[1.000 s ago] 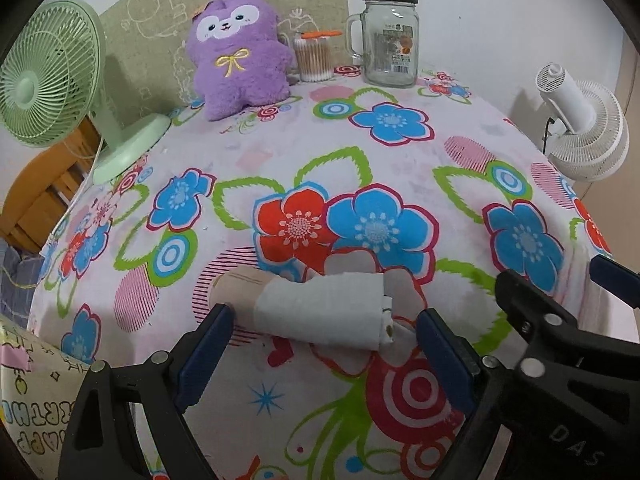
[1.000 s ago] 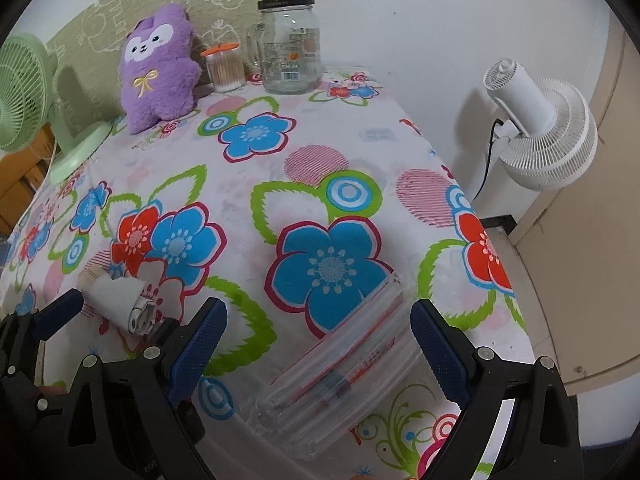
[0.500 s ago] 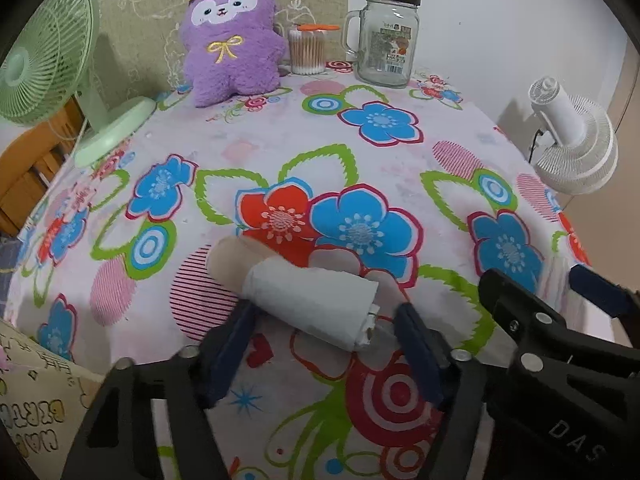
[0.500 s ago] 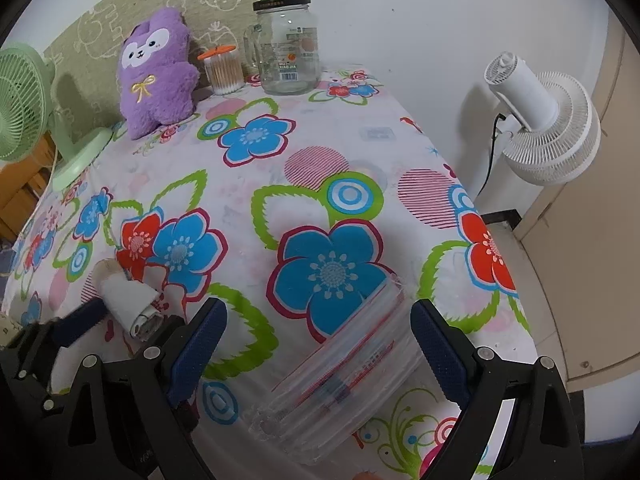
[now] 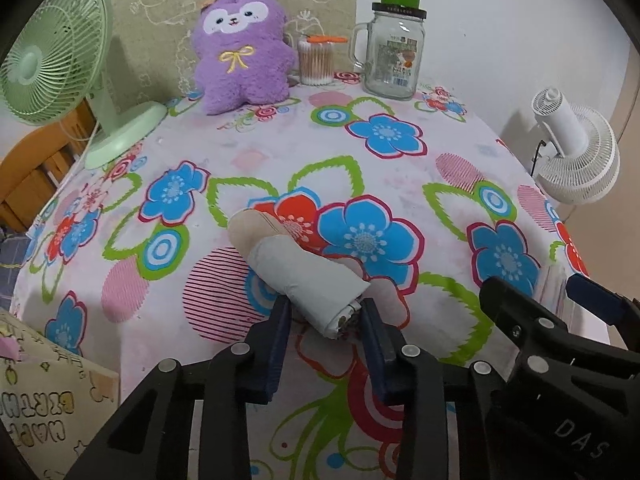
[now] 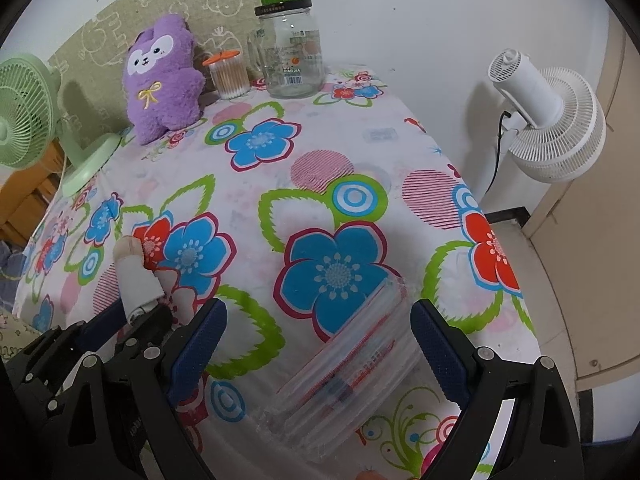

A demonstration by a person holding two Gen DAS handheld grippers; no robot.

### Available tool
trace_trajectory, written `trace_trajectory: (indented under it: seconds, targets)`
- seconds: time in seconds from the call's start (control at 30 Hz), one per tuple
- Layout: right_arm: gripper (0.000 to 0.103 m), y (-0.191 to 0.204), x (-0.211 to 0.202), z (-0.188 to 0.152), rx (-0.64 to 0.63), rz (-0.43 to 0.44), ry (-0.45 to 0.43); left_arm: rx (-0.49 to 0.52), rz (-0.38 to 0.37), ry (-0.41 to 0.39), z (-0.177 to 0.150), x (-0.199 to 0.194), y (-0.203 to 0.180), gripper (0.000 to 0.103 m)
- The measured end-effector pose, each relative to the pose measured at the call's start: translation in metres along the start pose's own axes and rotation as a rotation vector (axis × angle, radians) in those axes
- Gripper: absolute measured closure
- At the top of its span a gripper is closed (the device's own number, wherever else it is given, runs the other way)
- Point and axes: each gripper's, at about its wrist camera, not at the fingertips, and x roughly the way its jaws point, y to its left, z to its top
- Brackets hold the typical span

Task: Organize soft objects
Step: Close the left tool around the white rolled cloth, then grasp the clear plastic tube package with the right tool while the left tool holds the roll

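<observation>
Left wrist view first: a second ago the left gripper [image 5: 324, 312] had its blue pads wide apart on either side of the rolled sock bundle [image 5: 304, 276]; now the jaws are closing and both pads are right up against the near end of the roll, which sits between them. The bundle itself looks like it swung a bit, its beige end now pointing further up the flowery tablecloth [image 5: 400, 184], and it's lying on the cloth near the front edge.

Right wrist view is basically the same as before. The right gripper [image 6: 320, 328] is spread wide with nothing pinched, hovering over the stack of clear zip bags [image 6: 352, 372] that lies flat at the near right part of the table.

Readable stuff: "DAS" is printed on the black body of the right gripper, seen from the left camera. A card [image 5: 44, 404] at the lower left has upside-down letters, something like "HAPPY BIRTH…". The glass mug jar [image 5: 394, 52] has a label with a barcode, too small to read.
</observation>
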Motion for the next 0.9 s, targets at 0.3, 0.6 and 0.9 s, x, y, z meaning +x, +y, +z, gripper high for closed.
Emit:
trace_trajectory:
  seconds: [0.3,0.6,0.9]
  targets:
    - [0.008,0.001,-0.009,-0.004,-0.006,-0.021,0.006,0.008,0.023,0.028,-0.003,0.000,0.001,0.060]
    - [0.008,-0.006,-0.008,-0.006,0.022,-0.059,0.013,-0.010,0.012,0.075,-0.002,0.012,0.001,0.015]
    - [0.008,-0.008,-0.003,-0.004,0.039,-0.046,0.010,-0.008,0.001,0.072,0.002,0.016,0.001,0.012]
